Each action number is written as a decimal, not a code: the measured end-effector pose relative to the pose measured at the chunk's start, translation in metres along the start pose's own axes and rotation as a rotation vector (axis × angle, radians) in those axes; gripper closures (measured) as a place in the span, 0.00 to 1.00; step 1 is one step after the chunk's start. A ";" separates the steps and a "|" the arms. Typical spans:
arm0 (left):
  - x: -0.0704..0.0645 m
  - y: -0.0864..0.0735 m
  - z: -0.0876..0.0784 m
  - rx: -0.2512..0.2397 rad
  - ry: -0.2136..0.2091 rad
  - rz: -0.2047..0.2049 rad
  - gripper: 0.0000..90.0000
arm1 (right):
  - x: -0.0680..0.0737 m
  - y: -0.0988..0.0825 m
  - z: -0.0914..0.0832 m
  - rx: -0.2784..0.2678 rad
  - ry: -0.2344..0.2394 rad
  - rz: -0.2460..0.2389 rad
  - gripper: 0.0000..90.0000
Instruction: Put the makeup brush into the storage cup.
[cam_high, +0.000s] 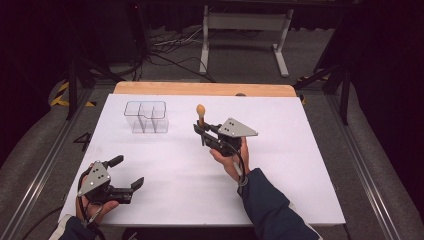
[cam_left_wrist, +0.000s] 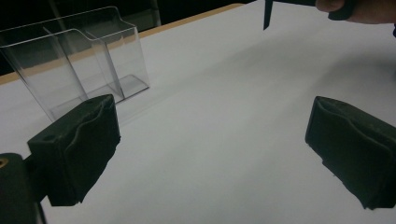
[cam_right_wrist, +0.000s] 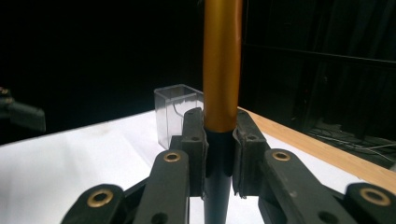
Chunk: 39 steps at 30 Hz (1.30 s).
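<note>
Gripping a gold-and-black pen (cam_right_wrist: 221, 93) upright, the right gripper (cam_high: 202, 131) hovers right of the clear divided organizer (cam_high: 146, 117), seemingly ready to drop it in, while the left gripper (cam_high: 127, 172) waits wide open nearer the person.

One clear organizer (cam_high: 145, 117) on the table (cam_high: 280, 165), three compartments in it. One gold-handled tool (cam_high: 201, 114). Two grippers up: left gripper (cam_high: 126, 173), right gripper (cam_high: 202, 131). Two hands working them.

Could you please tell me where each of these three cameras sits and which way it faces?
High view: above the person's side, facing forward and down on the table; forearms, left gripper, right gripper.
Left gripper view: on that gripper, looking between open jaws across the table.
Right gripper view: on that gripper, jaws shut on the pen.
Shared: clear organizer.
</note>
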<state>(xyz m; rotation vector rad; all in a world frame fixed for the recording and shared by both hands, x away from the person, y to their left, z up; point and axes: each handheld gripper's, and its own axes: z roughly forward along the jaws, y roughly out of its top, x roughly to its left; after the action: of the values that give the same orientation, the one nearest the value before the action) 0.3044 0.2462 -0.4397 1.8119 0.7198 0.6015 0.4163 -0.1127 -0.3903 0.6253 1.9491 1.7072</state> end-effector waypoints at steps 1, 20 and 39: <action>0.000 0.000 0.000 -0.002 0.001 0.003 0.05 | -0.001 0.002 0.005 -0.001 0.001 0.001 0.87; 0.001 0.002 -0.002 -0.028 -0.022 -0.001 0.04 | -0.022 0.032 0.077 -0.088 0.002 0.067 0.87; 0.002 0.001 -0.001 -0.027 -0.015 -0.007 0.05 | -0.019 0.043 0.150 -0.088 0.033 0.102 0.87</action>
<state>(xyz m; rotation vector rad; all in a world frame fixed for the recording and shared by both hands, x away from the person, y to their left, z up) 0.3047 0.2482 -0.4385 1.7867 0.7044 0.5895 0.5253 -0.0023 -0.3641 0.6786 1.8817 1.8653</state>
